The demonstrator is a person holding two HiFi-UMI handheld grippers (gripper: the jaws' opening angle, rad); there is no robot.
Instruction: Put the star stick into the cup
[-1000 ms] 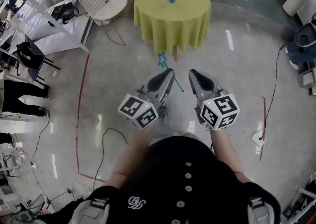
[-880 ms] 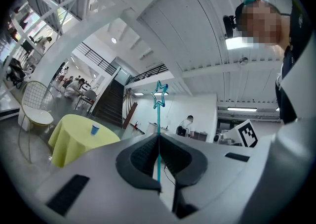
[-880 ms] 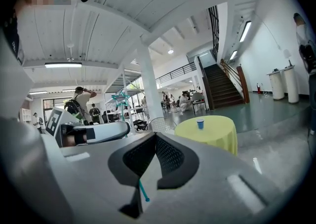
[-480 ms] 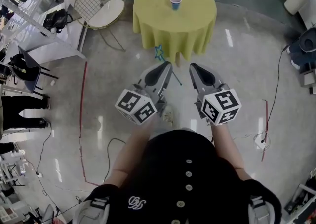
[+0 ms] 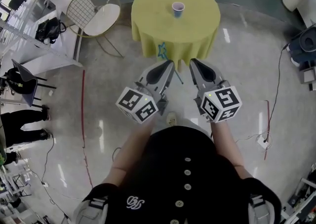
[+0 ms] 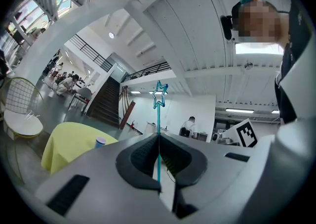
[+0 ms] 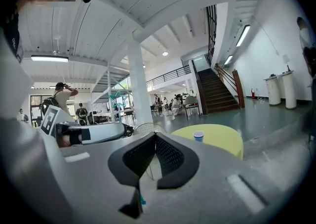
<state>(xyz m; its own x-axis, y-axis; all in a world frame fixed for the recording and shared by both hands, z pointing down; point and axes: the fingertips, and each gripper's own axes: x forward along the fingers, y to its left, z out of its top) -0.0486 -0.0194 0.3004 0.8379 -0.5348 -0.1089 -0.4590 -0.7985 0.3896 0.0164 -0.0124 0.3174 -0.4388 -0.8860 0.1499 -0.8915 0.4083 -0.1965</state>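
Left gripper point(image 5: 167, 66) is closed tight on the star stick point(image 5: 161, 49). Its own view shows the thin teal shaft pinched between the two pads, and the star head stands up past the jaw tips point(image 6: 159, 136). Right gripper point(image 5: 193, 64) rides alongside, on the side away from the stick, with its jaws pressed together on nothing point(image 7: 154, 136). Both are held short of the table point(image 5: 158, 18), out over bare floor point(image 5: 237, 69).

Compared with a second ago, the round yellow table has come nearer. In the head view the star head now overlaps the hem of the cloth, where before there was open floor between them. The hold on the stick looks the same as it was. I take it the person is walking in and is still carrying, not yet placing.

The cup point(image 5: 177, 8) stands upright on the table top, roughly central and a little toward its far side, with its mouth open and nothing in it that I can see. A wire chair point(image 5: 94, 13) stands just left of the table, clear of the approach.

To finish, the left gripper probably has to reach in over the table, tip the stick's free end down over the cup's mouth and then let go. The cup looks light, so a sideways knock could topple it.
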